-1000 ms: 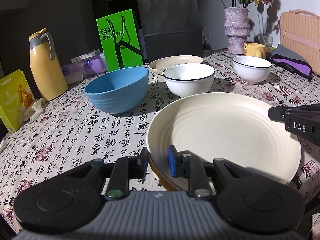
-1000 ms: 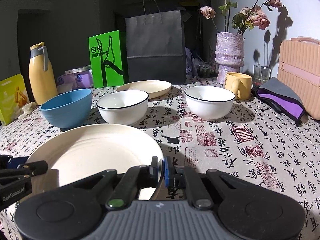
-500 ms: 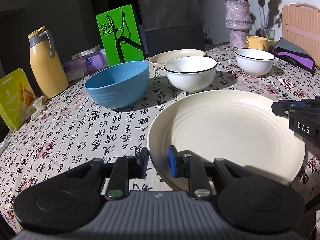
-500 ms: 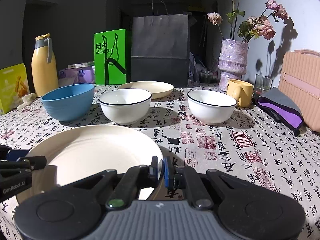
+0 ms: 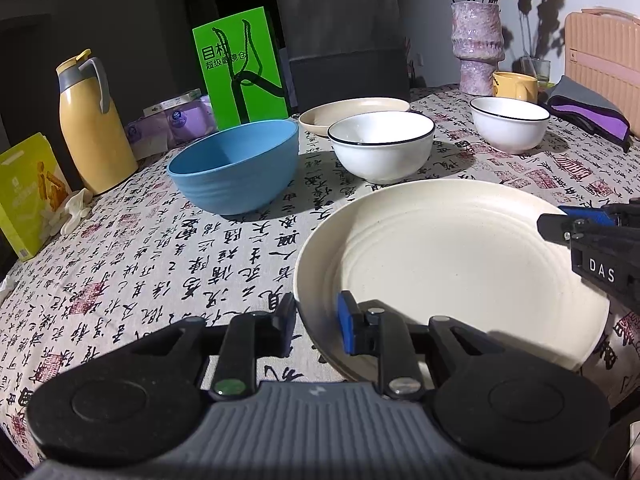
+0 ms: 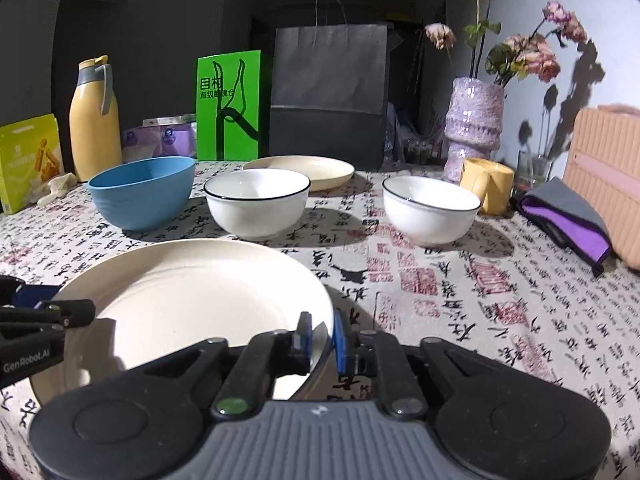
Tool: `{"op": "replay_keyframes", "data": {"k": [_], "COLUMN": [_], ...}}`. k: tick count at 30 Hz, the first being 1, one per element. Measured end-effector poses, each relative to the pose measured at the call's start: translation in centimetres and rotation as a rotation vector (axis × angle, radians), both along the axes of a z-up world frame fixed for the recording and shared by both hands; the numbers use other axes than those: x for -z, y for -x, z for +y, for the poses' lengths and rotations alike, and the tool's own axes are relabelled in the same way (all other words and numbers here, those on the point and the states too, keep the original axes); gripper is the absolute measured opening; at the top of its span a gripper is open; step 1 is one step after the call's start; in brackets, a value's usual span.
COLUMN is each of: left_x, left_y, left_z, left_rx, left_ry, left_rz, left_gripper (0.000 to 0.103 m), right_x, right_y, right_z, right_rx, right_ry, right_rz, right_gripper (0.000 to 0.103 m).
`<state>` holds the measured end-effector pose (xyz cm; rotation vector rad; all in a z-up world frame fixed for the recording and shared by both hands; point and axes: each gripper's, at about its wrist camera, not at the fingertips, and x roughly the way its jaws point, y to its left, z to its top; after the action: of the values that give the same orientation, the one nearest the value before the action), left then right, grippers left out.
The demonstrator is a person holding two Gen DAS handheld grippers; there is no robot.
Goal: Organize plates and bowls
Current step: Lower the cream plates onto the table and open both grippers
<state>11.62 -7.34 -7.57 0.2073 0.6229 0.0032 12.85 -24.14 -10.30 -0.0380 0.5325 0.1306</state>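
While the large cream plate (image 5: 452,264) rests on the patterned tablecloth (image 5: 140,264) directly ahead of us, our left gripper (image 5: 316,322) straddles its near-left rim with slack around it, pads not pressing. Our right gripper (image 6: 322,334) is opening around the near-right rim. We judge the plate rigid, smooth, breakable and fairly light; the rim is the only handhold. Beyond sit a blue bowl (image 5: 236,164) and two white bowls (image 5: 382,146).

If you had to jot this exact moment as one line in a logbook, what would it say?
step: setting down large cream plate | left gripper: astride near rim | right gripper: jaws opening, opposite rim between them | plate: on tablecloth
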Motion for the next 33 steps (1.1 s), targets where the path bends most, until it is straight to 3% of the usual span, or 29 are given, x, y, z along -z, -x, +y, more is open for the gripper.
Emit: {"op": "replay_keyframes", "data": {"k": [7, 11, 13, 17, 19, 22, 24, 26, 33], "left_x": [-0.1, -0.3, -0.3, -0.6, -0.9, -1.3, -1.5, -1.7, -1.7], "left_y": [0.0, 0.1, 0.1, 0.2, 0.4, 0.7, 0.9, 0.9, 1.4], "left_z": [0.2, 0.5, 0.6, 0.9, 1.1, 1.3, 1.6, 2.0, 2.9], "left_rx": [-0.001, -0.003, -0.008, -0.019, -0.017, -0.022, -0.027, -0.034, -0.046], "left_ry": [0.020, 0.039, 0.046, 0.059, 0.072, 0.088, 0.108, 0.133, 0.174], "left_rz": [0.005, 0.009, 0.008, 0.003, -0.008, -0.027, -0.037, -0.034, -0.019], "left_gripper": [0.026, 0.044, 0.049, 0.070, 0.080, 0.102, 0.103, 0.103, 0.103], "right_x": [-0.4, -0.5, -0.6, -0.8, -0.8, -1.0, -1.1, -1.1, -1.6], "right_y": [0.2, 0.2, 0.2, 0.3, 0.3, 0.4, 0.5, 0.5, 1.4], "right_z": [-0.7, -0.8, -0.9, -1.1, -1.2, -1.5, -1.6, -1.7, -2.1], "right_rx": [-0.001, -0.002, 0.000, -0.002, -0.004, -0.007, -0.007, -0.003, -0.007], "right_ry": [-0.055, -0.075, -0.081, -0.101, -0.117, -0.142, -0.154, -0.161, -0.193], "right_rz": [-0.005, 0.000, 0.003, 0.005, 0.012, 0.021, 0.021, 0.026, 0.028], "right_gripper": [0.014, 0.019, 0.035, 0.052, 0.072, 0.092, 0.094, 0.103, 0.103]}}
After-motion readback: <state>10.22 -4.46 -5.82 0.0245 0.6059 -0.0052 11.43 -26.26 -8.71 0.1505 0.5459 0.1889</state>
